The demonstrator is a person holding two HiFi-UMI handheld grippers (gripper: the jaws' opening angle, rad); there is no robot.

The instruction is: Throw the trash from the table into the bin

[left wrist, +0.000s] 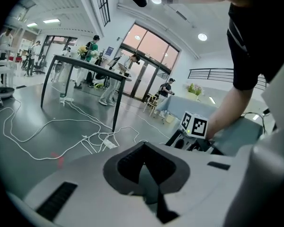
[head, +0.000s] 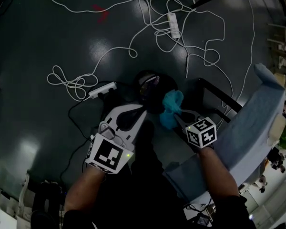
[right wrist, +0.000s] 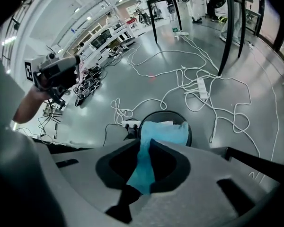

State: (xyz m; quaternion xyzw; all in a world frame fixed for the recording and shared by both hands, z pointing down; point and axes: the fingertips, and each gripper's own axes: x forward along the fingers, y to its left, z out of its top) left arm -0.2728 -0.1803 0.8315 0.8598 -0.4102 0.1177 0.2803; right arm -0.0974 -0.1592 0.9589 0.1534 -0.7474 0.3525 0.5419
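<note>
Above the round black bin point(right wrist: 189, 132), my right gripper point(right wrist: 149, 141) pinches a limp, light turquoise rag point(right wrist: 157, 131) by its corner. Left gripper point(left wrist: 143, 148) closed, empty.

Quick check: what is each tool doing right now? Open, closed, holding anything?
Left tool: closed, nothing between its jaws.
Right tool: closed on the blue trash.

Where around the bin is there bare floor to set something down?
Bare floor lies left of the bin, between the red mark and the cable loops, and again on the near side of the power strip. Beyond and right of the bin, cables tangle thickly.
</note>
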